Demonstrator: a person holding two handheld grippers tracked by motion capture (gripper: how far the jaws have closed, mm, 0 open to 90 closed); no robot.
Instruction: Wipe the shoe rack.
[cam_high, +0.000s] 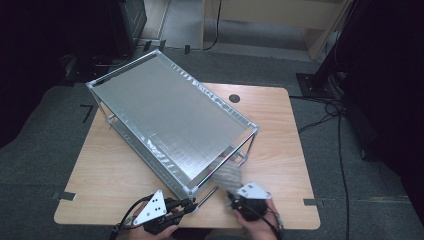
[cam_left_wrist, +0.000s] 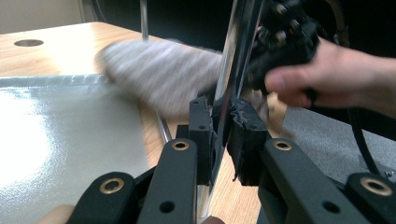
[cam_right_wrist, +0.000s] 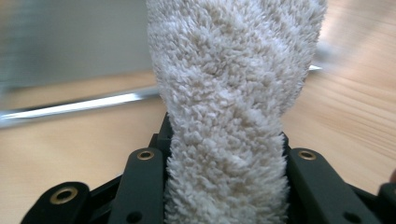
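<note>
On the worktop (cam_high: 280, 130) I see the two-tier metal rack (cam_high: 170, 112) lying diagonally, its near corner toward me. My left tool (cam_left_wrist: 223, 135) is clamped together on that corner's chrome upright post (cam_left_wrist: 238, 60), steadying the frame. My right tool (cam_right_wrist: 226, 158) is clamped on a fluffy cream cloth (cam_right_wrist: 233, 93), whose long axis runs straight out from the jaws toward the lower shelf (cam_left_wrist: 60, 126), just right of the post; the right hand is nearer for wiping.
</note>
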